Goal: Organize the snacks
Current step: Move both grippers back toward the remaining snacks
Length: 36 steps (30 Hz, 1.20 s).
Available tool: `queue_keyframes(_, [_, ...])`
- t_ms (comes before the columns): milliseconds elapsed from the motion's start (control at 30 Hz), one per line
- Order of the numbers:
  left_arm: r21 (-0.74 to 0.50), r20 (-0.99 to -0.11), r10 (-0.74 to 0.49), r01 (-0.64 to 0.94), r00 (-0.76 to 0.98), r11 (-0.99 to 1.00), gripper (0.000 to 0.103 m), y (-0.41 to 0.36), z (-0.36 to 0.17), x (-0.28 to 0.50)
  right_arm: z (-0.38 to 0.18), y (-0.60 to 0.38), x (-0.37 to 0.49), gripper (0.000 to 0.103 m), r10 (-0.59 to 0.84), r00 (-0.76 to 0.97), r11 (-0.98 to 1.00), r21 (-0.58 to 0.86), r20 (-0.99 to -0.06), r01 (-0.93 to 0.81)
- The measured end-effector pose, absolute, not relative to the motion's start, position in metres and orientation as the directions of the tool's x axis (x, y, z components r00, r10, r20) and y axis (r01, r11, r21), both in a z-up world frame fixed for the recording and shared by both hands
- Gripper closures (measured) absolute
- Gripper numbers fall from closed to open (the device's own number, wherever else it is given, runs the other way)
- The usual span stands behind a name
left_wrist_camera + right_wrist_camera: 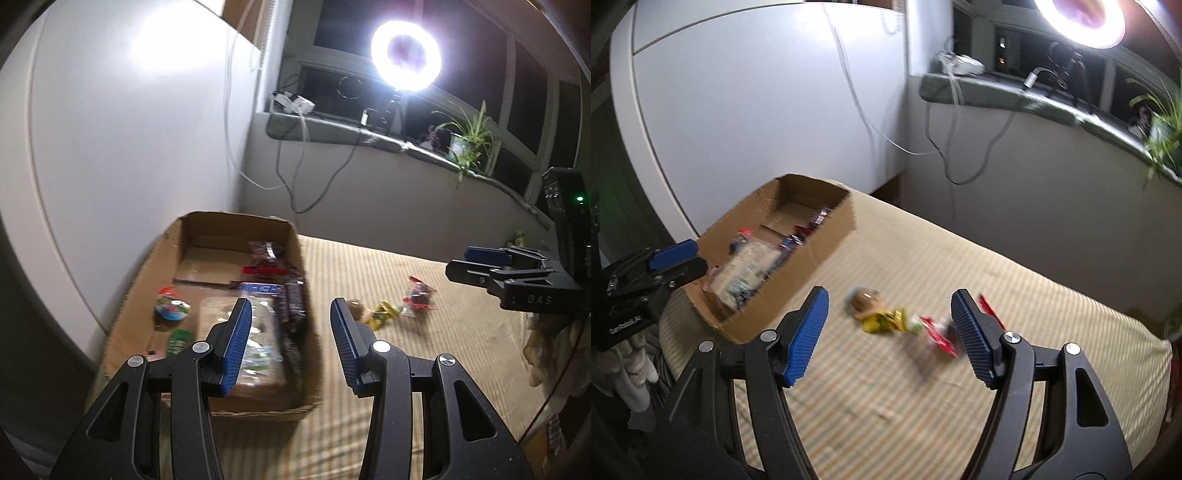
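Holding both grippers empty: my left gripper (291, 314), fingers apart, hovers over the cardboard box (147, 295) of snacks; my right gripper (890, 306), spread wide, frames loose candies (886, 319) on the bed (1052, 306).

One cardboard box (236, 229); three loose snacks (882, 319) on bed; two tools (890, 325)

Wall: we see a plain white wall (122, 140) with a thin curved seam, brightly lit.
Light: a glowing white ring lamp (405, 55) stands at the window.
Window: dark panes in a pale frame (513, 85); night outside.
Sill: a grey-green ledge (373, 138) carries a white power adapter (295, 103) and a spidery green potted plant (467, 138).
Cables: grey cords (314, 177) hang from the sill.
Surface: a beige striped cloth (923, 387) covers it.
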State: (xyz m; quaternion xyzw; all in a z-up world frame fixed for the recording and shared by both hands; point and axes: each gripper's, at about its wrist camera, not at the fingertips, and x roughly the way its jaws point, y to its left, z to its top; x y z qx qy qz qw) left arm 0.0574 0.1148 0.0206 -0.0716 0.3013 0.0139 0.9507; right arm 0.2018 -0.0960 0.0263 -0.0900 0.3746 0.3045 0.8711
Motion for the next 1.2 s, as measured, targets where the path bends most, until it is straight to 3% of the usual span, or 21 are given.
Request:
queue_keyframes(633, [-0.143, -0.683, -0.191, 0.128, 0.705, 0.982, 0.063, 0.024, -0.022, 0.117, -0.04, -0.169, 0.265, 0.031, 0.428, 0.456, 0.852, 0.181, -0.78, -0.491])
queue_keyframes(967, [-0.16, -0.724, -0.197, 0.118, 0.661, 0.98, 0.064, 0.021, -0.038, 0.144, -0.068, -0.162, 0.306, 0.031, 0.444, 0.383, 0.868, 0.281, -0.81, -0.41])
queue_keyframes(1200, [-0.112, -0.733, -0.121, 0.057, 0.67, 0.992, 0.064, 0.025, -0.042, 0.162, -0.078, -0.158, 0.324, 0.031, 0.41, 0.384, 0.894, 0.28, -0.827, -0.35])
